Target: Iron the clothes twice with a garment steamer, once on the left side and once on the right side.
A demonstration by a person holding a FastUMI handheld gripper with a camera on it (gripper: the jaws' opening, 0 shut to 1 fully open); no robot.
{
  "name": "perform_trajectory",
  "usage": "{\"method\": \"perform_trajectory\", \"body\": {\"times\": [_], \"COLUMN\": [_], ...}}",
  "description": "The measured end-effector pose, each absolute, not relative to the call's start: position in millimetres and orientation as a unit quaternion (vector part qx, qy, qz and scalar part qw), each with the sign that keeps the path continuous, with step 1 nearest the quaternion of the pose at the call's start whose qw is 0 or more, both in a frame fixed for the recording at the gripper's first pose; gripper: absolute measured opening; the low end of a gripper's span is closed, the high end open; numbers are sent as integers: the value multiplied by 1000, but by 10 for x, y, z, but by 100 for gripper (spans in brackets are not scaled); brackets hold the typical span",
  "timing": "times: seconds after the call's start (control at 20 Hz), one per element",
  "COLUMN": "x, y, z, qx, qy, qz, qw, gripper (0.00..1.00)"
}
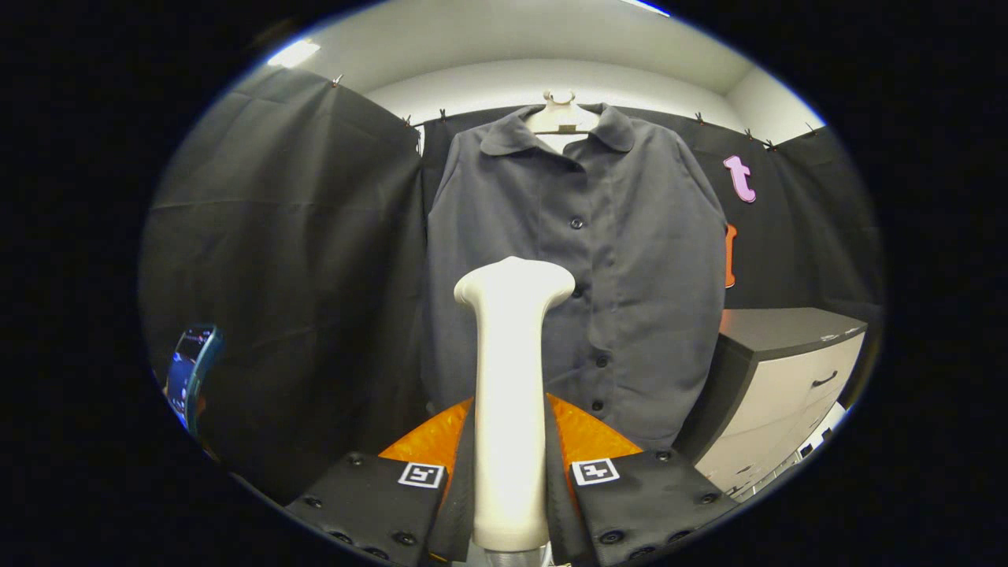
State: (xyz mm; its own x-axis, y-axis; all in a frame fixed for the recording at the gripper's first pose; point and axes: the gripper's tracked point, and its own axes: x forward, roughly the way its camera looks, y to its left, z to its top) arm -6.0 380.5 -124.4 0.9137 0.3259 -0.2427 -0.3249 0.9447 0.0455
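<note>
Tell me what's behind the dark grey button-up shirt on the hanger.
Behind the dark grey button-up shirt, black cloth hangs as the booth wall. The shirt covers what lies directly behind it. The gripper is shut on the white steamer in front.

Dim, ceiling-lit; fisheye-warped edges.

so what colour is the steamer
Cream white, in the gripper view: the steamer is held between the fingers.

No readable words, brands or numbers are found. Two square black-and-white fiducial markers are seen, one on each black gripper finger (421, 475) beside the clamped white plastic garment steamer (512, 394). Their patterns are not decipherable as text.
</note>
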Motion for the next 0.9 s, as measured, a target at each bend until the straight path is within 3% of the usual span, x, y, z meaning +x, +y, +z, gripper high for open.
{"method": "perform_trajectory", "body": {"times": [0.3,0.9], "x": [12,-115], "y": [3278,2398], "z": [-742,-459], "qx": [11,-21], "qy": [81,49], "qz": [120,59], "qw": [989,997], "gripper": [45,45]}}
